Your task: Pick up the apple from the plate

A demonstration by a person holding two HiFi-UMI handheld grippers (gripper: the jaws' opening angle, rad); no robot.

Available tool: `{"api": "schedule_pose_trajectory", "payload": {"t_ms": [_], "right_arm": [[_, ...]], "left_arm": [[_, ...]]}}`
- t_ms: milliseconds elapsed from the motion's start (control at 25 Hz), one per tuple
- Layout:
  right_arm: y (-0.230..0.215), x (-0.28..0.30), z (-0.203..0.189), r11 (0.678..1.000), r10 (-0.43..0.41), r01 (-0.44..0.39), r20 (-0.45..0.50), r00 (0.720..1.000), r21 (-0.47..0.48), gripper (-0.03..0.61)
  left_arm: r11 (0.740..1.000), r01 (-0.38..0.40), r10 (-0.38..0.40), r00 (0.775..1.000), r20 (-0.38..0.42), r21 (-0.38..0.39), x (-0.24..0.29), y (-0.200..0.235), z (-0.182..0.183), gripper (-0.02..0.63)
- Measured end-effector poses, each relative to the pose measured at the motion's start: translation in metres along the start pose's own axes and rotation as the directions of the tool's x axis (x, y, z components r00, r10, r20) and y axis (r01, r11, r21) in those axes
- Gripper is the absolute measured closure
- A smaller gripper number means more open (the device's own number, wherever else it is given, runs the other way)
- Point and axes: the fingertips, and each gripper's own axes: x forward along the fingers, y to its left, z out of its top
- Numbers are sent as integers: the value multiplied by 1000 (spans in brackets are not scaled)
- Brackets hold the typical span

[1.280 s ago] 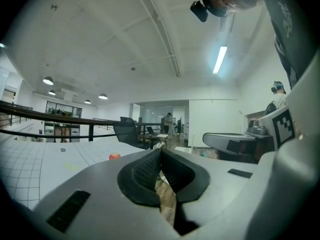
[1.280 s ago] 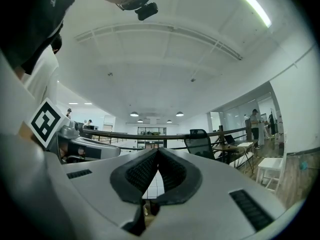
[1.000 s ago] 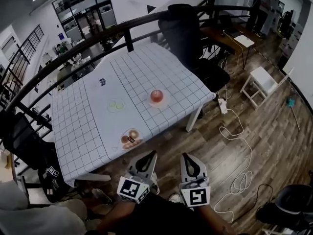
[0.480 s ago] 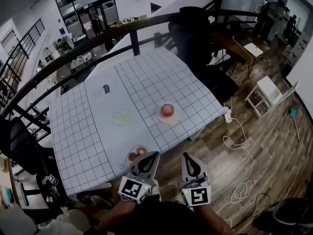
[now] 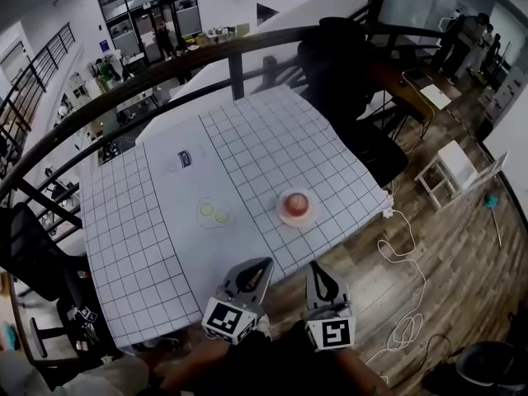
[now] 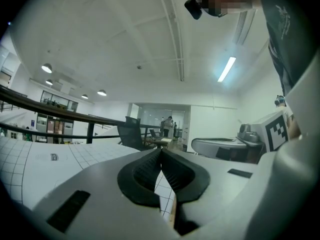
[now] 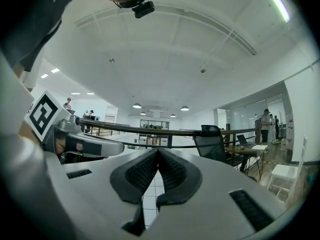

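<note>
Left gripper [image 5: 264,263] and right gripper [image 5: 315,266] hung side by side right at the near edge of the checked table [image 5: 264,147], both pinched together, nothing in them. Apple [image 5: 296,202] sat on its plate [image 5: 296,221] at 12 o'clock, well apart. Saucer with green slices [image 5: 214,213] at the apple's 9 o'clock.

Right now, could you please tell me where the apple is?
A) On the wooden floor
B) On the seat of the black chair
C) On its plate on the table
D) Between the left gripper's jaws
C: the apple sits on the plate on the checked table, while the left gripper and the right gripper are short of it, both shut with nothing between their jaws.
</note>
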Motion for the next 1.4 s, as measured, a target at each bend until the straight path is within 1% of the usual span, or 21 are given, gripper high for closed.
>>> {"api": "schedule_pose_trajectory", "payload": {"t_ms": [160,320,440,560,640,760,920,1080,1280,1400], "right_arm": [[-8,18,-5,1000,1,-1,-25,1000,1,555],[-18,42,-16,1000,27,-26,-49,998,5,555],[-28,61,-23,997,73,-73,-51,996,5,555],[-36,76,-25,992,125,-124,-51,991,8,555],[-41,89,-23,987,162,-162,-40,986,7,555],[-50,106,-17,980,196,-196,-13,980,24,555],[-68,116,-19,974,222,-222,-7,975,47,555],[-83,122,-26,967,250,-250,-5,968,49,555],[-87,130,-35,958,280,-279,-11,960,62,555],[-85,136,-37,958,282,-280,-14,959,63,555]], "left_arm": [[1000,3,-3,1000,-5,-20,15,13,-5,592],[999,-21,21,1000,-17,-26,35,31,-6,592],[998,-57,56,998,-30,-17,52,40,-8,592],[994,-105,105,994,-29,-31,62,47,-6,592],[990,-138,137,990,-17,-38,71,54,-4,592],[985,-171,171,985,-18,-27,85,61,0,592],[980,-196,196,980,-26,-22,103,60,1,592],[973,-229,228,973,-31,-25,115,59,2,592],[970,-243,242,969,-46,-20,119,61,-1,592],[964,-263,261,964,-45,-39,115,74,-2,592]]}}
